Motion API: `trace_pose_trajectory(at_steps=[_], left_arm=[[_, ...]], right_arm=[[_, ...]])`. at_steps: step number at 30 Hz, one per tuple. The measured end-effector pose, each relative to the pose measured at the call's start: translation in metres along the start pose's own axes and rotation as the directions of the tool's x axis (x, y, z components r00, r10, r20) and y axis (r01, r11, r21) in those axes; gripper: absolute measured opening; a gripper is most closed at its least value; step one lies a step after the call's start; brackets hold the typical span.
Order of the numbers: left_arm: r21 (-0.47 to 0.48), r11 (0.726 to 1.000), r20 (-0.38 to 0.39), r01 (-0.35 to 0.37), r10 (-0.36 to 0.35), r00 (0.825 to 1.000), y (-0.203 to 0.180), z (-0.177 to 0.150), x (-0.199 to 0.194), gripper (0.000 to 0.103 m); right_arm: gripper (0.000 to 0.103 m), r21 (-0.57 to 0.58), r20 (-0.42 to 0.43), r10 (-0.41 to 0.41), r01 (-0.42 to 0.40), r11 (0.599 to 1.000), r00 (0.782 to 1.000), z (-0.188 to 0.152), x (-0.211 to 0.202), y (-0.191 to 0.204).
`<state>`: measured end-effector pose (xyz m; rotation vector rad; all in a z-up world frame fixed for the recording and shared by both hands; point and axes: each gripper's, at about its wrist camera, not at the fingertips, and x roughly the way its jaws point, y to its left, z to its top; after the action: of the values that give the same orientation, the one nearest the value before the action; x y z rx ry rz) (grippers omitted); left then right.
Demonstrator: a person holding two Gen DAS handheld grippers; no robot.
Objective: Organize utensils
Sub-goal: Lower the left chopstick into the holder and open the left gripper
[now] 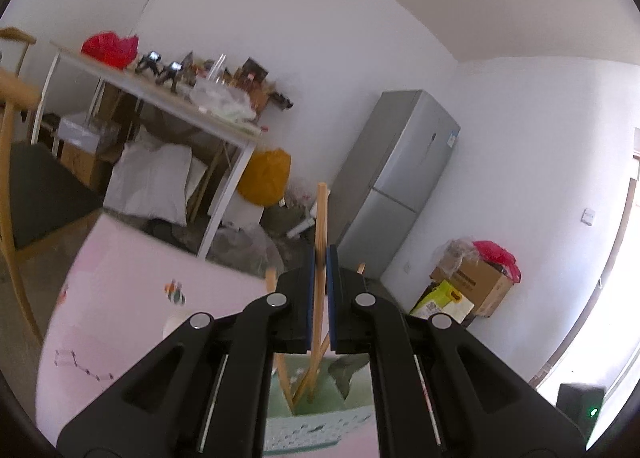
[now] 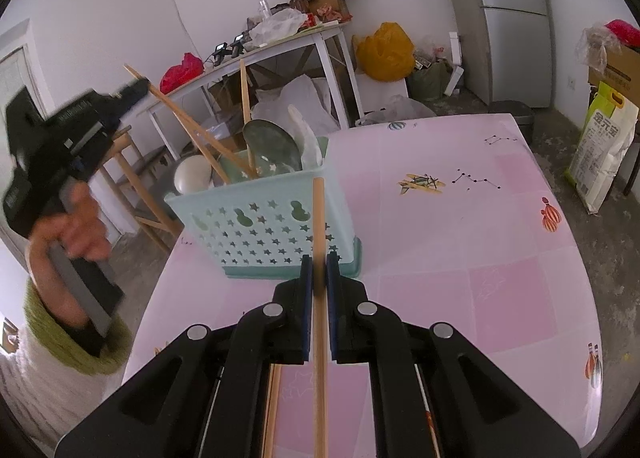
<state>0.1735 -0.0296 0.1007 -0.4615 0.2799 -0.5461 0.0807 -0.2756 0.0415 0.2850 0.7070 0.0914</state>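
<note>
Pinching one wooden chopstick (image 2: 319, 242) between its blue-padded jaws, the right gripper (image 2: 319, 262) sits low over the pink table (image 2: 460, 242), pointing toward 12 o'clock at the pale green utensil basket (image 2: 256, 221); the stick runs lengthwise along the gripper and its tip overlaps the basket's perforated front wall in the right wrist view. A second stick (image 2: 272, 410) lies under the gripper at about 7 o'clock. Basket stands upright on the table, star and gourd cut-outs on its wall. Inside it: several chopsticks (image 2: 216, 145) leaning toward 10 and 12 o'clock, a dark green spoon (image 2: 272, 145), a white spoon (image 2: 308, 133); a round white object (image 2: 192, 175) sits at its 10 o'clock rim, whether inside or behind cannot be told. Left gripper (image 1: 320, 258) clamps another chopstick (image 1: 321, 225), held nearly upright, its lower end down in the basket's green compartment (image 1: 320, 390) together with other sticks (image 1: 286, 378). In the right wrist view the left gripper (image 2: 136, 91) appears at 9 o'clock, blurred, held by a hand (image 2: 76, 230) with a green cuff (image 2: 64, 334). Background: cluttered white desk (image 2: 280, 45), grey fridge (image 1: 400, 177), yellow bag (image 2: 384, 51).
</note>
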Motion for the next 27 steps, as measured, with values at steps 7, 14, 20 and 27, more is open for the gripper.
trace_pose_trajectory(at_steps=[7,14,20,27], left_arm=[[-0.044,0.999,-0.092,0.02,-0.024,0.996,0.017,-0.025,-0.001,0.011],[-0.028,0.999,-0.112,0.041,-0.043,0.993,0.021,-0.034,-0.025,0.032],[0.028,0.999,-0.137,0.043,-0.039,0.99,0.018,-0.04,-0.051,0.041],[0.063,0.998,-0.22,-0.008,0.022,0.975,0.027,-0.067,-0.079,0.046]], right_arm=[[0.007,-0.002,0.003,-0.003,0.003,1.0,1.0,0.0,-0.002,0.002],[0.007,-0.014,0.031,-0.009,0.009,1.0,0.999,0.004,-0.013,0.006],[0.007,-0.027,0.093,0.016,-0.013,1.0,0.996,0.019,-0.028,0.014],[0.007,-0.062,0.214,0.091,-0.079,0.995,0.972,0.058,-0.039,0.032]])
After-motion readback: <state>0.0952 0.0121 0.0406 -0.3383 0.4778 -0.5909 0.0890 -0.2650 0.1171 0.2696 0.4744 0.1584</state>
